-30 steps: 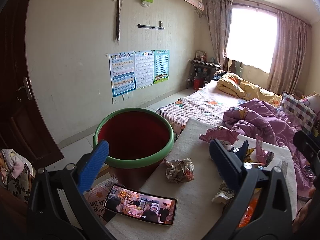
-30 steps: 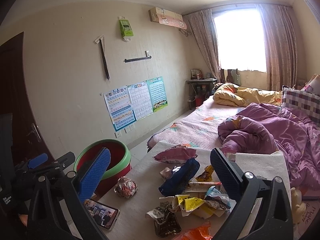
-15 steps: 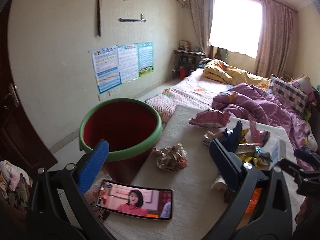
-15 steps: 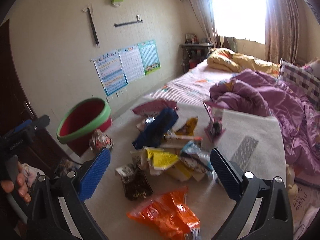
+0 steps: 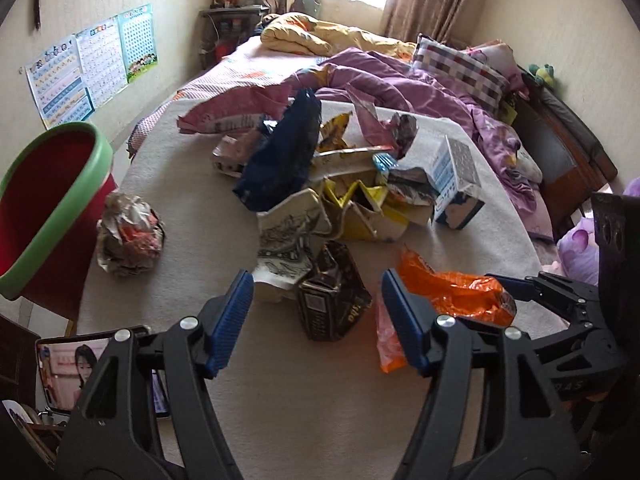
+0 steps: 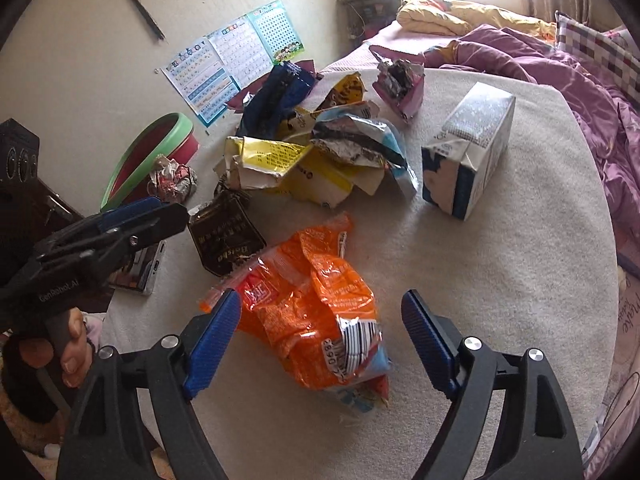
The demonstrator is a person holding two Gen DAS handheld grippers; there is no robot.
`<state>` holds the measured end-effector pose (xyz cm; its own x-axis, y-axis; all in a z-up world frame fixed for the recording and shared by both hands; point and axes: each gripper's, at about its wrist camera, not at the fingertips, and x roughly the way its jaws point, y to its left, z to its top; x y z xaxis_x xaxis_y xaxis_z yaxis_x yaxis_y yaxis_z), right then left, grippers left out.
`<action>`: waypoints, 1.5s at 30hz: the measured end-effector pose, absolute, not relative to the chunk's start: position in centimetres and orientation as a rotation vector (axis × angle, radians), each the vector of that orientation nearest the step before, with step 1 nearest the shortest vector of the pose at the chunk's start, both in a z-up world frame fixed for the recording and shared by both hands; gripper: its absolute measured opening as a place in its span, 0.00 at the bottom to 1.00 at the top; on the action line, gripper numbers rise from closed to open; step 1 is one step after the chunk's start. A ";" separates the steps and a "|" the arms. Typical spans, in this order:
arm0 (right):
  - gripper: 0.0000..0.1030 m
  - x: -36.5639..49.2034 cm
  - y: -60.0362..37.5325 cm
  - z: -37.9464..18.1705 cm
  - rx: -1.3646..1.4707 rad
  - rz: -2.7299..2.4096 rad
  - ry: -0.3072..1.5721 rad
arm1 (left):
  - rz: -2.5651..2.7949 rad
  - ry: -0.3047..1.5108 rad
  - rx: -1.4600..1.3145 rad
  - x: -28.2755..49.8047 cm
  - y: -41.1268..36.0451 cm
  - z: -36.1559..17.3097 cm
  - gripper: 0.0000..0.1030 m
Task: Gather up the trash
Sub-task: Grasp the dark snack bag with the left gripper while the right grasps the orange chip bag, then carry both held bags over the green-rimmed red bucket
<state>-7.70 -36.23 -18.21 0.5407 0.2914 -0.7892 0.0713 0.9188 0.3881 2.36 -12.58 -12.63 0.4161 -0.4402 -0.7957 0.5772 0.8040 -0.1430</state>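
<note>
Left wrist view first: the left gripper [image 5: 316, 312] is hovering with its blue pads spread apart and nothing between them, pointing at a dark brown snack bag [image 5: 334, 298] that's lying near the front edge of the beige mat [image 5: 280, 400]. Just right of that bag an orange wrapper [image 5: 452, 290] is sitting, and the right gripper's black frame is poking in beside it.

Right wrist view: the right gripper [image 6: 320, 330] is hanging wide open too, with the orange wrapper [image 6: 316, 308] lying on the mat right between its pads, not pinched.

Going outward, the main trash pile is sitting mid-mat: a yellow packet [image 5: 360, 212], a navy bag [image 5: 284, 156], a pink bag [image 5: 232, 114] toward the far edge, and a white and blue carton [image 6: 466, 156] toward the right edge. A crumpled paper ball [image 5: 128, 236] is sitting alone by the left edge, just beside the red bin [image 5: 44, 200] with the green rim, which is standing off the mat. A phone [image 5: 76, 364] is playing video at the front-left corner.
</note>
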 end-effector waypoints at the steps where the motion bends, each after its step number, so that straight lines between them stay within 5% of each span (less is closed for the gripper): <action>1: 0.66 -7.7 -36.3 -18.3 0.408 0.144 1.002 | -0.653 0.973 0.161 2.5 -12.9 -13.0 0.53; 3: 0.54 -7.7 -36.6 -18.6 0.447 0.172 1.010 | -0.683 1.035 0.131 2.7 -13.2 -14.0 0.34; 7: 0.52 -8.3 -37.0 -18.3 0.480 0.186 0.993 | -0.677 1.054 0.097 2.7 -12.4 -14.2 0.27; 25: 0.52 -6.6 -33.2 -7.9 0.389 0.240 0.685 | -0.440 0.743 0.017 2.9 -2.0 -6.5 0.26; 45: 0.52 12.5 -14.4 -8.8 0.383 0.301 0.769 | -0.306 0.772 0.087 15.3 12.9 -9.1 0.26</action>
<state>12.48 -14.39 -8.77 0.6819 0.3984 -0.6134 -0.1239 0.8894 0.4400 15.31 12.86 -9.06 0.6748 -0.2397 -0.6980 0.3029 0.9524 -0.0342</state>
